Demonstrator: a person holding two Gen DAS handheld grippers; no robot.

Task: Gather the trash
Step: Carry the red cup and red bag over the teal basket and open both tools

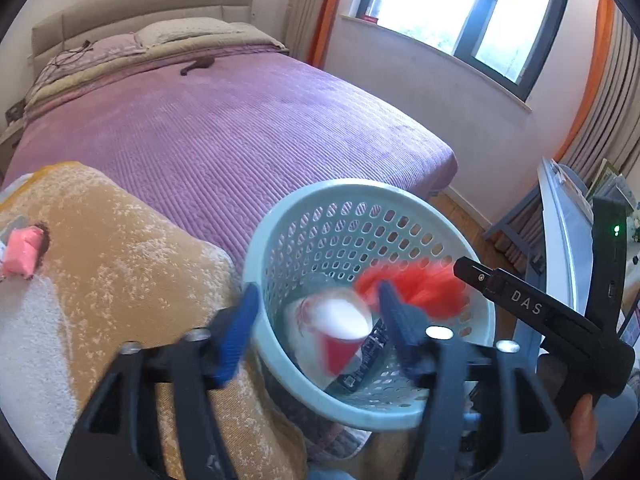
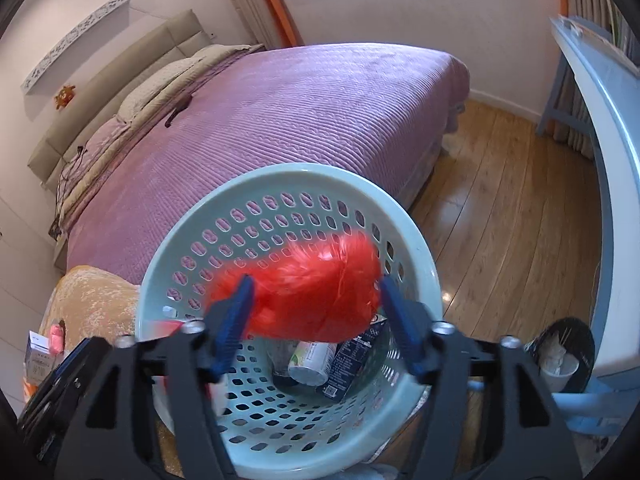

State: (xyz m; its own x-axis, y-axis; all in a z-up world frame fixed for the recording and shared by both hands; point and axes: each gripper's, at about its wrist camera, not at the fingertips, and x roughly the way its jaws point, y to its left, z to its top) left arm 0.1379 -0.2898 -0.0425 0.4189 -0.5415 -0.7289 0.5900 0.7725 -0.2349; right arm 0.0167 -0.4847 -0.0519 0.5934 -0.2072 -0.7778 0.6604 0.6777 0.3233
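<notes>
A home bedroom. A wide bed [image 1: 224,128] with purple cover and padded headboard [image 1: 132,12] fills it. Curtained window [image 1: 468,4], wood floor [image 2: 512,208].

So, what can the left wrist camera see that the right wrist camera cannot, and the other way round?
Only the left wrist view shows the red-and-white paper cup in the basket, the window and the right gripper from the side.

Only the right wrist view shows the can lying at the basket's bottom and the wooden floor.

Both show the pale green basket, the blurred red fluffy item, the dark carton and the purple bed.
</notes>
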